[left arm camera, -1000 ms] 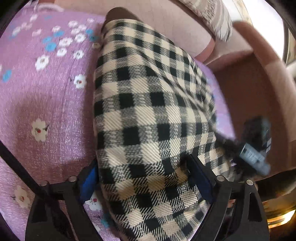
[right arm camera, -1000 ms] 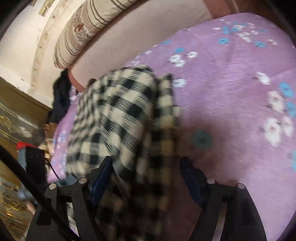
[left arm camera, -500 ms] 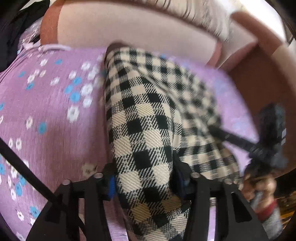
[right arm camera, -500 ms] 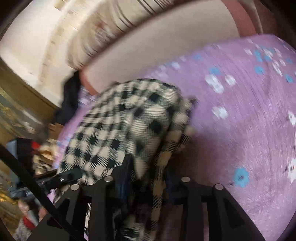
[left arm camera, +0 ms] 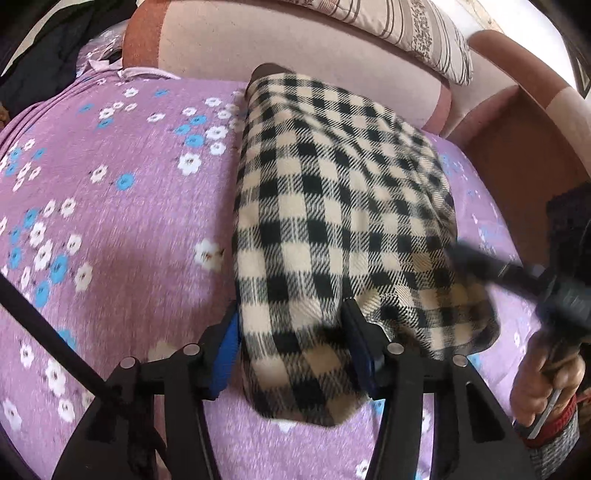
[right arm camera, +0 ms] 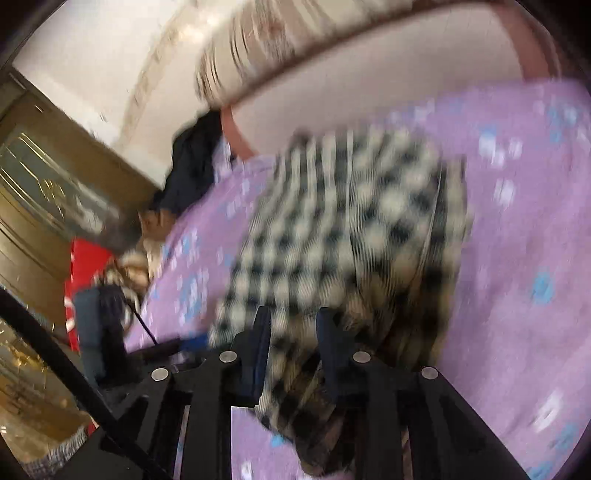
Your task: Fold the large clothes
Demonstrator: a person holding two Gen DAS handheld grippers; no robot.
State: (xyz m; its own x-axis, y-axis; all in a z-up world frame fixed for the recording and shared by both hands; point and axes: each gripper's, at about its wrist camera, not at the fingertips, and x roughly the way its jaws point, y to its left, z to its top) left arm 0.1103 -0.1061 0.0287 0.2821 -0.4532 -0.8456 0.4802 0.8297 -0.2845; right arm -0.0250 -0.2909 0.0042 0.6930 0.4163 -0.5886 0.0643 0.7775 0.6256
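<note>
Here, black-and-cream checked garment (left arm camera: 332, 206), folded

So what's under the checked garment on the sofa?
The checked garment lies on a purple flowered cover, which shows all around it. A dark layer peeks out at its far end; anything else beneath is covered.

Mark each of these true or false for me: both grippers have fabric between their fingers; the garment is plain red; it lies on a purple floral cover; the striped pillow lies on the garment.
1. Left gripper and right gripper both have the checked garment between their fingers: true.
2. Garment is plain red: false, black and cream check.
3. It lies on a purple floral cover: true.
4. Striped pillow lies on the garment: false, it sits up on the backrest.
</note>
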